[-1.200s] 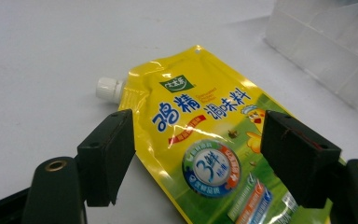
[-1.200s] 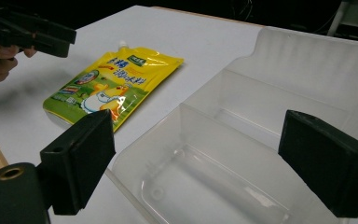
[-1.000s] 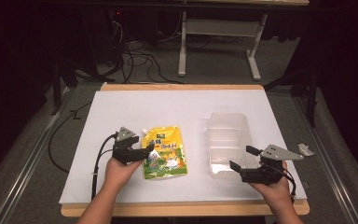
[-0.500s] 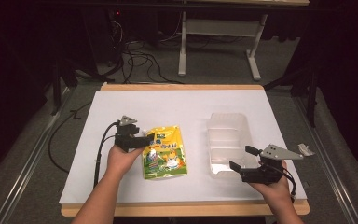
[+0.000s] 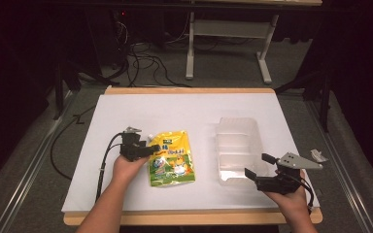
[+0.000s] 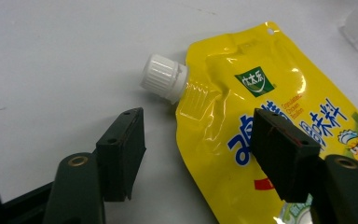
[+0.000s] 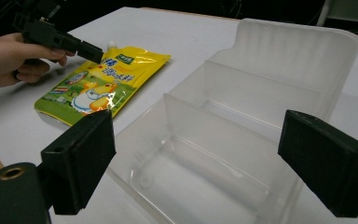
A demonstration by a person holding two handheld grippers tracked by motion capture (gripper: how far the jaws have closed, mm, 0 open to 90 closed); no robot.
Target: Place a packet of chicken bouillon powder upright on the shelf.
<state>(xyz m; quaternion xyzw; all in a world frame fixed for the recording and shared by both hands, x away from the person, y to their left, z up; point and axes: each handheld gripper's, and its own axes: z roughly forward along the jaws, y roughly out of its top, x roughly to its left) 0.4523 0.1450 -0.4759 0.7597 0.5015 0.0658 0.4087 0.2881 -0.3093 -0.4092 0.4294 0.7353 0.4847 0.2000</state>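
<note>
We see a yellow pouch (image 5: pixel 171 158) with a white cap (image 6: pixel 163 77) lying flat on the white table (image 5: pixel 184 114). Our left gripper (image 6: pixel 200 144) is wide open over its top corner. Our right gripper (image 7: pixel 200 158) is wide open too, near the clear tray (image 5: pixel 238 148).

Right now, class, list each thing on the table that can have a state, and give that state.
Yellow spouted pouch: lying flat, white cap on.
Clear divided container: open, empty, no lid.
Left gripper: open, jaws straddling the pouch's upper edge.
Right gripper: open, at the container's near end.
</note>
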